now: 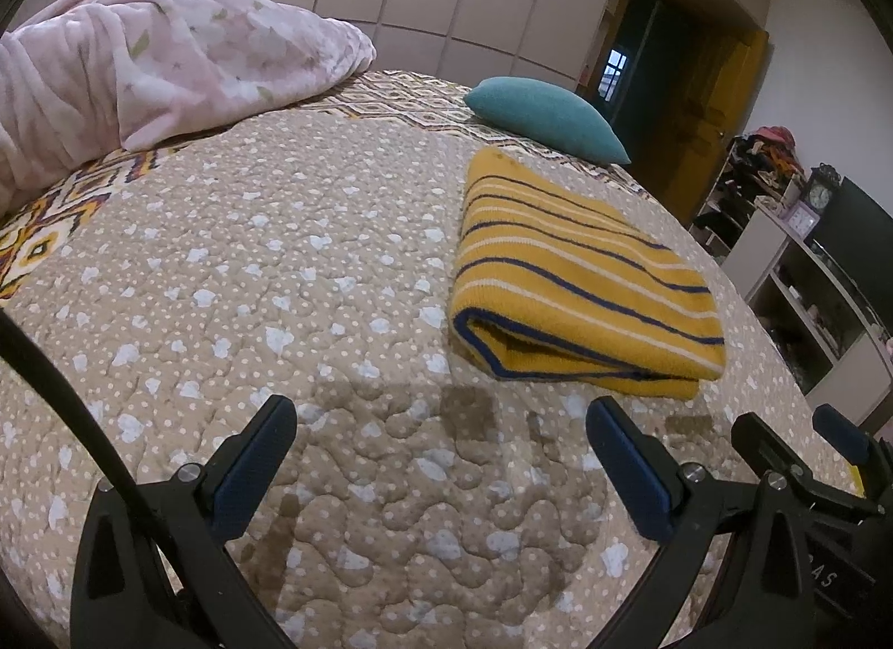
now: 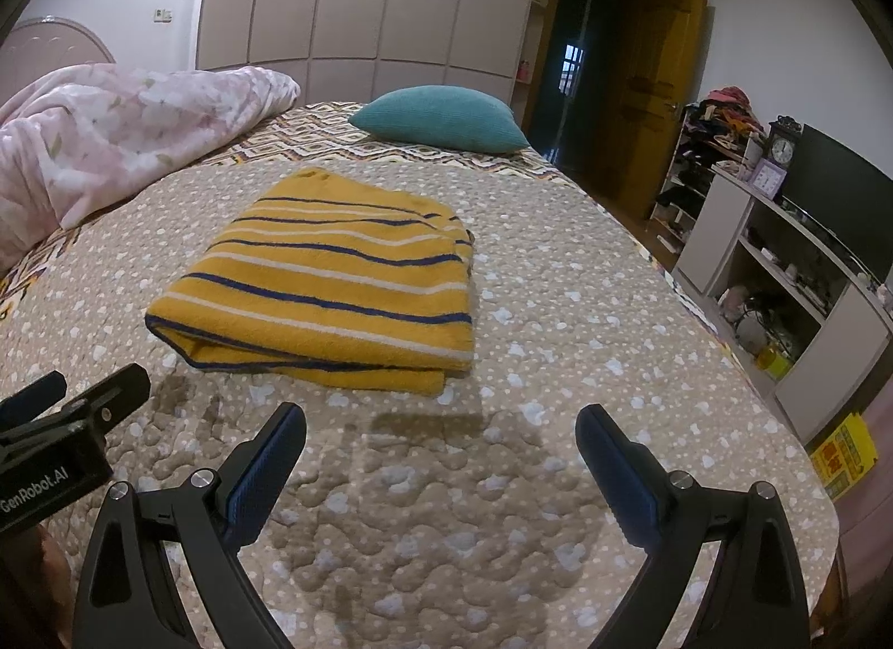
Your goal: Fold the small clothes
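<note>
A yellow garment with blue and white stripes (image 1: 575, 280) lies folded into a flat rectangle on the beige quilted bedspread (image 1: 268, 269). It also shows in the right wrist view (image 2: 335, 275). My left gripper (image 1: 441, 442) is open and empty, above the quilt, nearer me than the garment and to its left. My right gripper (image 2: 441, 448) is open and empty, just short of the garment's near edge. The right gripper shows at the right edge of the left wrist view (image 1: 798, 459); the left gripper shows at the left edge of the right wrist view (image 2: 72, 398).
A pink floral duvet (image 1: 139, 68) is heaped at the far left of the bed. A teal cushion (image 2: 441, 119) lies at the far end. White shelves (image 2: 781, 280) with a clock and a dark screen stand right of the bed. Wardrobes line the back wall.
</note>
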`<state>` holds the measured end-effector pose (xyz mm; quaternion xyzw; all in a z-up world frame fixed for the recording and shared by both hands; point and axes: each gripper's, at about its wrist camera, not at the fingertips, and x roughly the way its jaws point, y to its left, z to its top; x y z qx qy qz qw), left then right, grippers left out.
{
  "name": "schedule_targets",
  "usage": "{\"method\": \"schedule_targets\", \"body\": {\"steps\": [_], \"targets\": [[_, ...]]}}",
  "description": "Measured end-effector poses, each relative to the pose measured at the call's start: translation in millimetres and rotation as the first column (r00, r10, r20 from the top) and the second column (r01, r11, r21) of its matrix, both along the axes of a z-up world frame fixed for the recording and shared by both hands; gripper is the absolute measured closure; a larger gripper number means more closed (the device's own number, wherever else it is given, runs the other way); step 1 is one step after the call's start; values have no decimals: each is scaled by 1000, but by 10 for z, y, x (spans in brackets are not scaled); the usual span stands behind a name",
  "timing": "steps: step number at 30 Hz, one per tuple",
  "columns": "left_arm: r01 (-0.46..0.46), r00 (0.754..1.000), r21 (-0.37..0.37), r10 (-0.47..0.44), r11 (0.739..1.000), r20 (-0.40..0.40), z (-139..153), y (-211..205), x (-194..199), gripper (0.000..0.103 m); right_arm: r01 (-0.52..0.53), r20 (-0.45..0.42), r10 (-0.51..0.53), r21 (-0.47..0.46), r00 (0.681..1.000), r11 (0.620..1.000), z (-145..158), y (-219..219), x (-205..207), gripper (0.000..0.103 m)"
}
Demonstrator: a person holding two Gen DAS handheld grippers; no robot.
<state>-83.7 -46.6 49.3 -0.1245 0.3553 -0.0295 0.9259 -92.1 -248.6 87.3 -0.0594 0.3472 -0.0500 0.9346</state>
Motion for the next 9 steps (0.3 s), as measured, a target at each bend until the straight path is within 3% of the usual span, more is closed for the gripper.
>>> {"method": "schedule_targets", "body": {"steps": [9], "targets": [[24,1000,18,-24,1000,-20,-46,-47,18,0,-5,-23,5,24,1000,1000,-80,-11,19,4]]}}
